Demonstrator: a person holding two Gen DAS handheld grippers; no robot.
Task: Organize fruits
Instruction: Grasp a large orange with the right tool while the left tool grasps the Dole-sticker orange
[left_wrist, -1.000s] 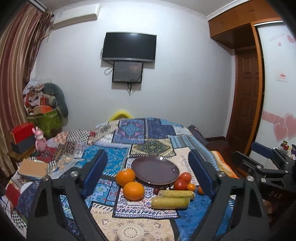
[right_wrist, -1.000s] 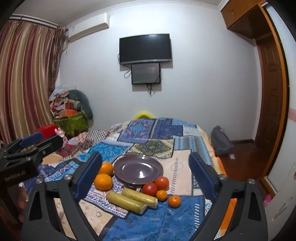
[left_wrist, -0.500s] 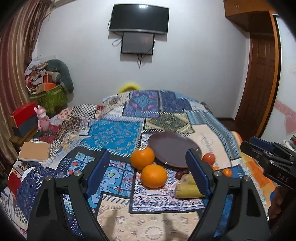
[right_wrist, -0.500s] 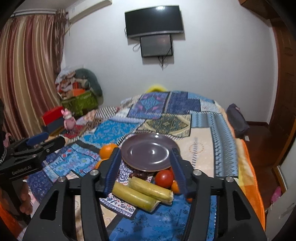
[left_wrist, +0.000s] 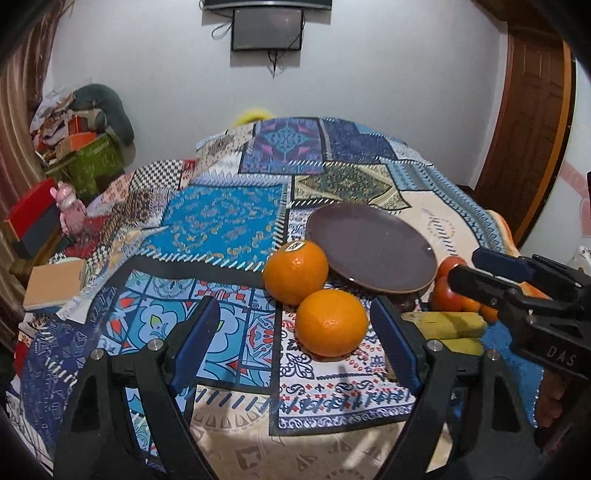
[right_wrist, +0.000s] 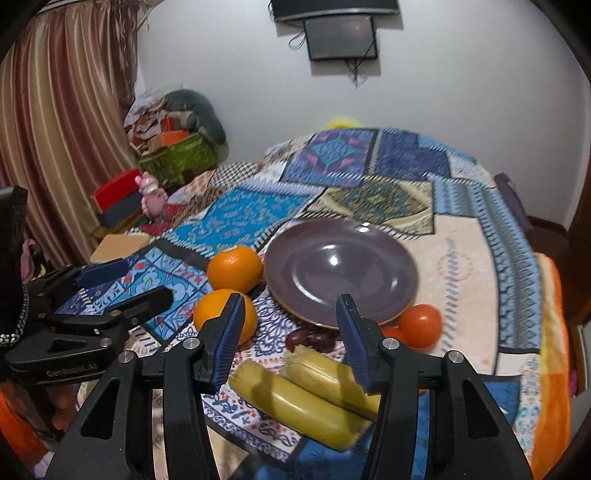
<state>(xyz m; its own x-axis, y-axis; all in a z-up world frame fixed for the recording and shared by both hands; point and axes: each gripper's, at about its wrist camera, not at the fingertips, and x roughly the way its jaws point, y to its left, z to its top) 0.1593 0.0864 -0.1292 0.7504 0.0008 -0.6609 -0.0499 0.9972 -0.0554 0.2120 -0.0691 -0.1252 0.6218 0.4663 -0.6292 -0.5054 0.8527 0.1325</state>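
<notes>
Resting fruit: two oranges, near one (left_wrist: 331, 323) and far one (left_wrist: 295, 271), touch each other on the patchwork quilt (left_wrist: 221, 221), just left of the purple plate (right_wrist: 341, 269).
Other fruit: yellow pieces (right_wrist: 295, 402), tomato (right_wrist: 420, 325).
Left gripper (left_wrist: 295, 349): jaws spread wide, empty, near orange between the fingertips.
Right gripper (right_wrist: 291, 339): jaws apart, empty, above the yellow pieces.

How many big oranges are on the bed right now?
2. One orange touches the plate's left rim; the other orange sits just in front of it. Smaller fruit may be hidden.
</notes>
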